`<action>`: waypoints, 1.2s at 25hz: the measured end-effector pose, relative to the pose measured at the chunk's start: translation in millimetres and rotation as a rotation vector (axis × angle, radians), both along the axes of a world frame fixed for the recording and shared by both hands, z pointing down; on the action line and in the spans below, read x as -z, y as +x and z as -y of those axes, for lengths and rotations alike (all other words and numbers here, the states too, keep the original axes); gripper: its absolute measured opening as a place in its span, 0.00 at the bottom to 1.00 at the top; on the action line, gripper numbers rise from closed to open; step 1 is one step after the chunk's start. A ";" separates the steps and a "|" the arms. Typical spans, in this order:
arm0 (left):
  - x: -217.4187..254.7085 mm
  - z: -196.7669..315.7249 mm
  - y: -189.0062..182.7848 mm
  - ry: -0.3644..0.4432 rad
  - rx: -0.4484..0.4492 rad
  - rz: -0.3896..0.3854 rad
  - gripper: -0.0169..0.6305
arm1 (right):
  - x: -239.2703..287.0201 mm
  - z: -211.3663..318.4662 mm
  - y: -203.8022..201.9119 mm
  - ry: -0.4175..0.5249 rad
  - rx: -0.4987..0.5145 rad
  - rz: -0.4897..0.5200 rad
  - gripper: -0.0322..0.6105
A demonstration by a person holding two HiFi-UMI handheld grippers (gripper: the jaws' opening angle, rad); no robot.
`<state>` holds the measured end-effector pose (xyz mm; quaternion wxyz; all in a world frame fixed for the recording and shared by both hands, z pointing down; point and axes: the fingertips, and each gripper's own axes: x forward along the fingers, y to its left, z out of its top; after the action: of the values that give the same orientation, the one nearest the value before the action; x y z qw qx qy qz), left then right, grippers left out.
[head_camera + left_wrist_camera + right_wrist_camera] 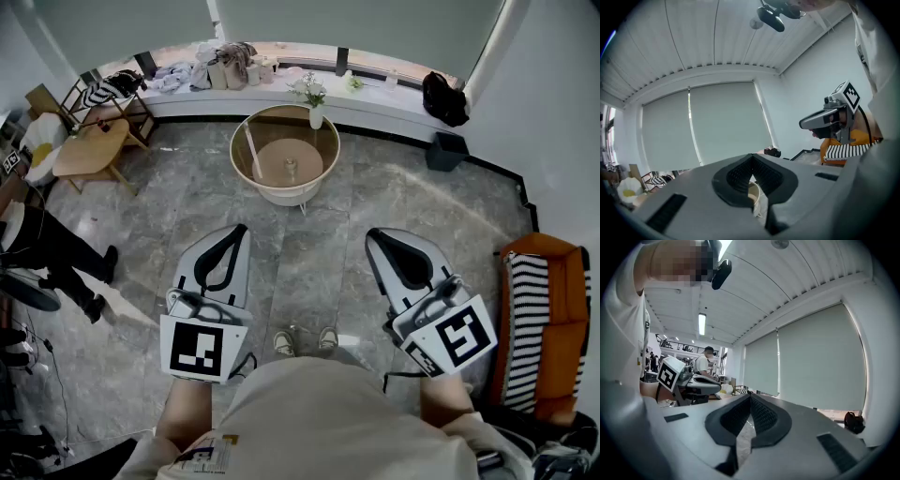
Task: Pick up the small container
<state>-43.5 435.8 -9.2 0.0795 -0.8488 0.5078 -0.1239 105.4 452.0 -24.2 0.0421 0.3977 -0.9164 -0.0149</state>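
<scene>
A small pale container (290,168) stands near the middle of a round glass-topped table (246,159) on the floor ahead of me in the head view. A white vase of flowers (316,112) stands at that table's far rim. My left gripper (240,230) and right gripper (374,235) are held level at waist height, well short of the table and apart from it. Both are shut with nothing between the jaws. In the left gripper view the shut left gripper (751,156) shows the table's pale rim (755,193) through the gap below its tips. The right gripper (750,397) points at the window blinds.
A wooden side table (89,146) and a person's dark legs (56,246) are at the left. A window bench (384,101) holds bags and clutter. A black bin (445,150) stands at the right. An orange chair with striped cloth (542,319) is at my right.
</scene>
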 end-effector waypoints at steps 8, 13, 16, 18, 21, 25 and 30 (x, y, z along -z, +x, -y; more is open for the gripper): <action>-3.0 -0.4 -0.4 -0.024 -0.006 -0.016 0.04 | 0.7 1.3 0.1 0.008 -0.010 0.013 0.06; -0.5 1.9 -1.1 -0.023 -0.007 -0.014 0.04 | 1.8 3.1 1.3 0.002 -0.021 0.015 0.06; -4.8 1.3 4.2 -0.028 -0.008 -0.008 0.04 | -1.5 3.0 8.7 0.001 -0.030 0.019 0.06; -7.5 0.7 7.8 -0.029 -0.007 -0.006 0.04 | -4.5 3.3 13.3 -0.002 -0.034 0.019 0.06; -9.0 0.4 12.0 -0.027 -0.005 -0.003 0.04 | -7.0 3.5 18.0 -0.003 -0.034 0.022 0.06; -6.3 4.4 19.6 -0.023 0.002 0.002 0.04 | -7.3 8.7 26.4 -0.003 -0.032 0.021 0.06; -2.8 6.9 32.6 -0.014 0.009 0.007 0.04 | -6.5 12.9 37.6 0.001 -0.019 0.019 0.06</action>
<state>-10.9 428.9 -6.3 0.0746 -0.8466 0.5105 -0.1307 143.1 439.2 -17.7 0.0331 0.4067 -0.9129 -0.0112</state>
